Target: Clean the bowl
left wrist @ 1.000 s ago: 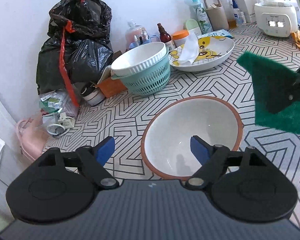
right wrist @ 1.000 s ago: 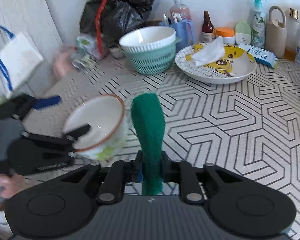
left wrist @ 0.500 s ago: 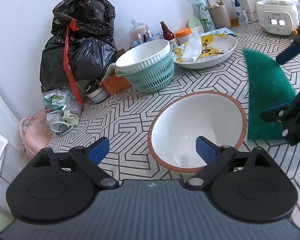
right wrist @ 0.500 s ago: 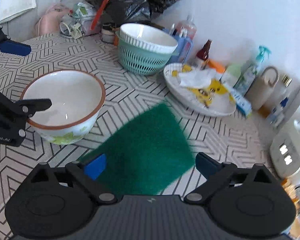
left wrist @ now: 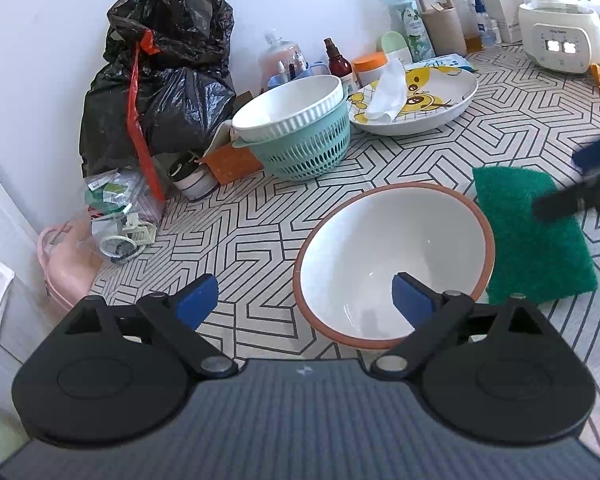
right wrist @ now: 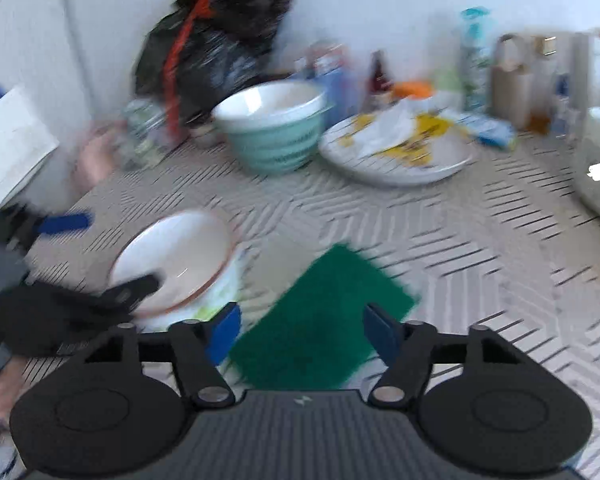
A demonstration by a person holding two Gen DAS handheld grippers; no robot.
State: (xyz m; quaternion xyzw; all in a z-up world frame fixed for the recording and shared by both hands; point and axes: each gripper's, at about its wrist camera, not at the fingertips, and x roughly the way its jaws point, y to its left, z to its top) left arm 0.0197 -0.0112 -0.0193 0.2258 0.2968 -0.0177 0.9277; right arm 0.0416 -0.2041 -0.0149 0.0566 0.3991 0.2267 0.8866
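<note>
The far side of the patterned counter (left wrist: 452, 160) is crowded: a teal basket (left wrist: 312, 148) holding a white ribbed bowl (left wrist: 288, 106), a cartoon plate (left wrist: 440, 112) with a tissue on it, a row of bottles (left wrist: 404, 20) along the wall, and black rubbish bags (left wrist: 160, 64) at far left. Nothing stands between the grippers and the brown-rimmed bowl (left wrist: 384, 244), which sits upright on the counter near the left gripper (left wrist: 305, 298); one blue pad reaches over its rim, the other is outside, and the jaws are spread wide with no grip taken. Just right of the bowl a green scouring pad (left wrist: 536, 248) lies flat.

The left view is sharp and catches only a blurred edge of the right gripper (right wrist: 302, 332); the right view (heavily smeared) shows the bowl's green-patterned outer wall and a hand at lower left.

A second ago the pad was pinched upright in the right gripper; it has since been released, and those jaws, having just been closing, stand partly apart above it without touching it.
</note>
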